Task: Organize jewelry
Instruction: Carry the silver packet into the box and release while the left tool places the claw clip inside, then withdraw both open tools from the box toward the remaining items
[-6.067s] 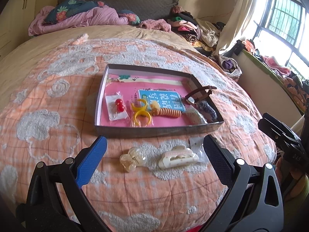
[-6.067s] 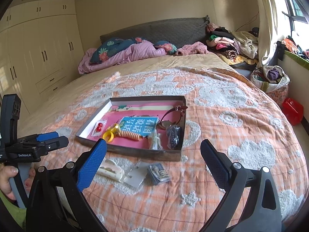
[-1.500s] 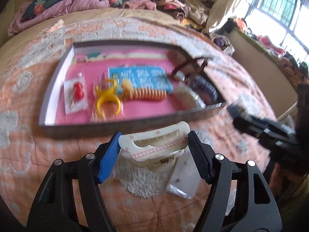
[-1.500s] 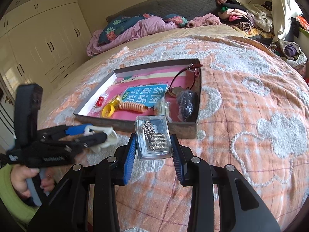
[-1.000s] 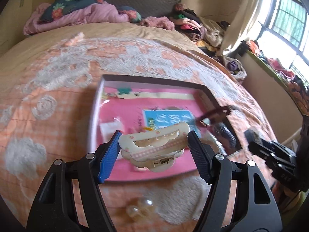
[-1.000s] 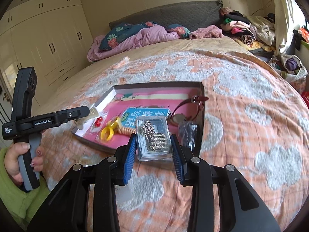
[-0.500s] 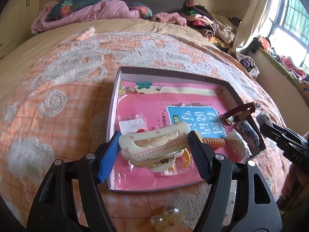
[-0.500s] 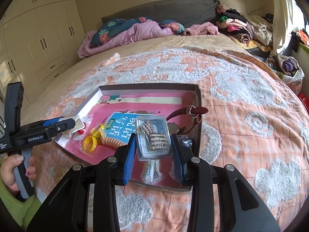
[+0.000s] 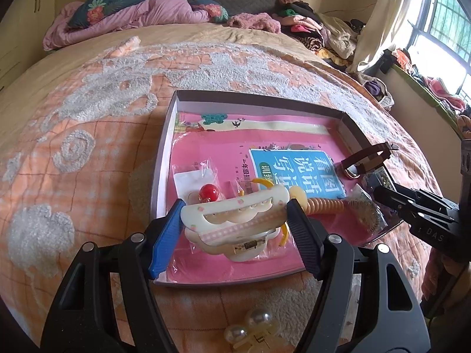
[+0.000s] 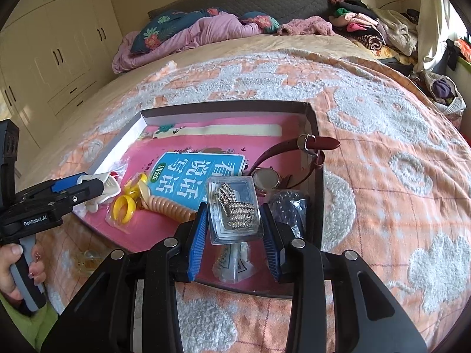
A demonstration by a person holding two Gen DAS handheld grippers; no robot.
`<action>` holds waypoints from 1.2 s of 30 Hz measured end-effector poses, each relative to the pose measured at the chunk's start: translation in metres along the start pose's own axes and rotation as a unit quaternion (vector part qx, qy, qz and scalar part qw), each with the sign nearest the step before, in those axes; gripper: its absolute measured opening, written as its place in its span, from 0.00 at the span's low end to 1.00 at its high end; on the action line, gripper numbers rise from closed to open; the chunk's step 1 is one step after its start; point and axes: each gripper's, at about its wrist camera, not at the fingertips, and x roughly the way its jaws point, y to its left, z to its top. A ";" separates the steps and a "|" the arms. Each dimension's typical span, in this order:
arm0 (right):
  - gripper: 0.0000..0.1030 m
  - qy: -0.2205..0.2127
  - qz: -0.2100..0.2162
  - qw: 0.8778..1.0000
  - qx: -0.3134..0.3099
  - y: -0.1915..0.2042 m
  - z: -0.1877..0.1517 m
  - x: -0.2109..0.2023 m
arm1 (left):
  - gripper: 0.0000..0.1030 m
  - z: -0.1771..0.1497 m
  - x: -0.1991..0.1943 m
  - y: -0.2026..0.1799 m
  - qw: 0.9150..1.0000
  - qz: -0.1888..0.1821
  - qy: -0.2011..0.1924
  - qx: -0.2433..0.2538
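Left gripper: while it hangs over the shallow tray (image 9: pixel 164 135), the left gripper (image 9: pixel 234 220) clamps a cream hair claw clip (image 9: pixel 235 217).
Right gripper: right gripper (image 10: pixel 232 229) pinches a clear case of rhinestone jewelry (image 10: pixel 234 209) above the tray's near right corner.

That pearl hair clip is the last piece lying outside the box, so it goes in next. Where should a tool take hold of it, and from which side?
Probably across the pearl hair clip's flat clear wings near the spring, coming from above. The round pearls would likely slip from the pads. It lies on the blanket before the box's near wall, partly cut off in the left wrist view.
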 end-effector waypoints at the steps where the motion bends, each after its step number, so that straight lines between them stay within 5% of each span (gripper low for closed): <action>1: 0.33 0.000 0.000 1.000 0.000 0.000 0.000 0.000 | 0.60 -0.001 0.000 -0.001 1.000 -0.002 0.001 0.001; 9: 0.40 0.000 -0.005 1.000 0.012 -0.002 -0.003 0.000 | 0.60 -0.004 0.002 -0.005 1.000 -0.005 0.005 0.003; 20: 0.77 -0.034 -0.007 0.999 0.028 -0.001 -0.008 -0.029 | 0.60 -0.007 0.001 -0.008 1.000 -0.007 0.007 -0.001; 23: 0.83 -0.047 -0.005 0.998 0.035 -0.002 -0.006 -0.041 | 0.74 -0.006 -0.003 -0.008 1.000 -0.005 0.003 -0.003; 36: 0.92 -0.093 0.000 0.995 0.024 0.015 -0.004 -0.080 | 0.90 0.001 -0.040 -0.008 0.999 0.000 -0.034 -0.015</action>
